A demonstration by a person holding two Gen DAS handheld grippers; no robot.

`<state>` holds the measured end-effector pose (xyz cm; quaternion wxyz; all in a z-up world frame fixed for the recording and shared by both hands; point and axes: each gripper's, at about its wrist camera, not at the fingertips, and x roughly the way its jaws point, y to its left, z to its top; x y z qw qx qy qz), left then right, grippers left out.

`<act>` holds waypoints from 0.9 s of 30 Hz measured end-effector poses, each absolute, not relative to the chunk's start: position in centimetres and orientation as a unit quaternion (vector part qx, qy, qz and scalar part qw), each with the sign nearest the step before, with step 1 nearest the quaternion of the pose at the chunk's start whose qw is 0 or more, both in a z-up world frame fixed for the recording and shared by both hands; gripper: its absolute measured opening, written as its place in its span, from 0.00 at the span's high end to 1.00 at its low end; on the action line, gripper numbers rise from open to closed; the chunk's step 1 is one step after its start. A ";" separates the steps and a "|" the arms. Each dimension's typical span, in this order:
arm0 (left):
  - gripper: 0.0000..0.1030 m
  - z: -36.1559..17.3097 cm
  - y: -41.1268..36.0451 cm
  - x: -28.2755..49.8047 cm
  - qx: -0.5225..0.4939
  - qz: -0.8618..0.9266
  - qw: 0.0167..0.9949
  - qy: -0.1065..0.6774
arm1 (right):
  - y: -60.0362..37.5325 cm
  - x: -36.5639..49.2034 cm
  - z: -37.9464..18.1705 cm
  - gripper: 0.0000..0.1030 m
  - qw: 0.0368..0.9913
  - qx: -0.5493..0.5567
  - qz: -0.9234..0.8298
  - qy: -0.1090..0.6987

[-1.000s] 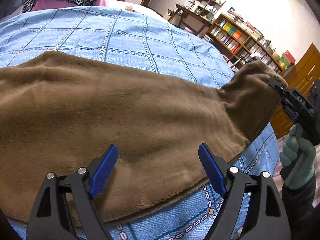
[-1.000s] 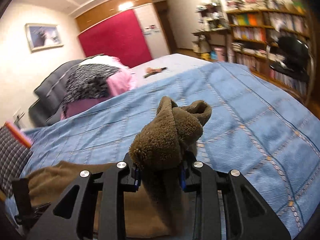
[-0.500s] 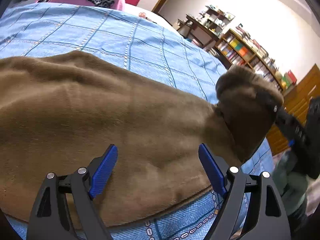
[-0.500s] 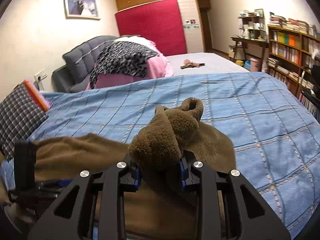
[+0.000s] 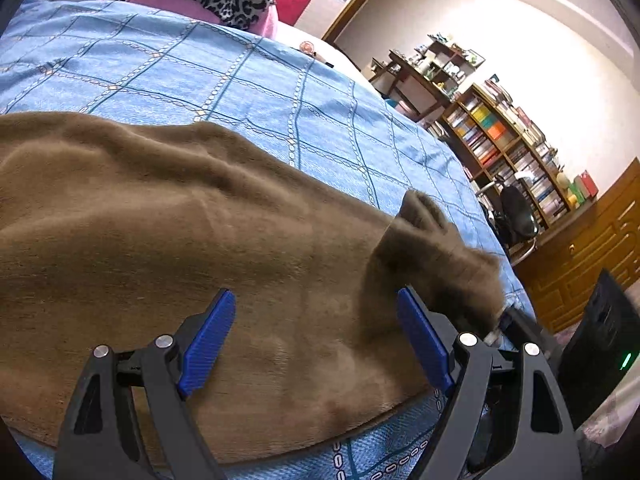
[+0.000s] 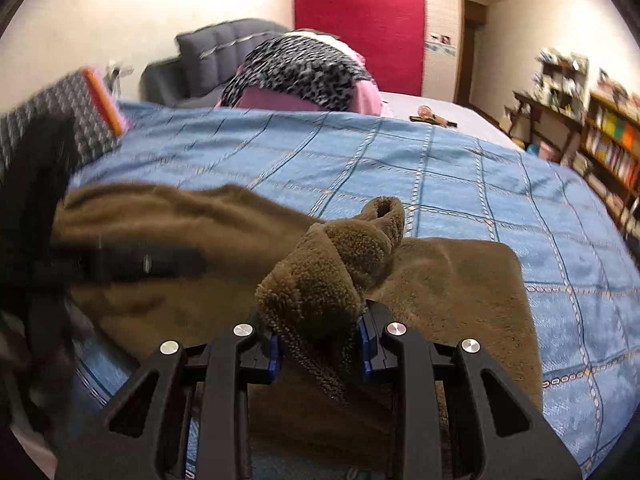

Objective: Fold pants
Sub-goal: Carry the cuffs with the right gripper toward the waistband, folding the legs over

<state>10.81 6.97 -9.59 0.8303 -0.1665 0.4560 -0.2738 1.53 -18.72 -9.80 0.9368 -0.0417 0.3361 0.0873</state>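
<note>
Brown fleece pants (image 5: 168, 240) lay spread across the near part of a blue checked bedspread (image 5: 248, 92), one end bunched and raised at the right. Left gripper (image 5: 316, 340) hovered over the near edge of the pants, fingers (image 5: 208, 336) spread wide with nothing pinched between them. Right gripper (image 6: 320, 348) held fingers (image 6: 366, 346) pressed on the bunched end of the pants, lifted over the flat part.

I see plain brown fleece pants (image 5: 168, 232) on a blue bedspread (image 5: 248, 92) gridded with pale chain lines. Behind sit a leopard-print cloth (image 6: 296, 68) and crimson wardrobe door (image 6: 360, 32).
</note>
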 end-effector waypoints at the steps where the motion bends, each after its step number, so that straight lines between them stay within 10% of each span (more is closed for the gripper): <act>1: 0.21 -9.6 7.2 10.9 -0.169 -0.272 0.831 0.455 | -18.2 1.4 -10.3 0.72 0.935 -0.053 0.089 0.338; 27: 0.19 -9.4 2.9 12.1 -0.187 -0.322 0.791 0.486 | -16.6 -1.4 -13.9 0.39 0.908 -0.042 0.201 0.365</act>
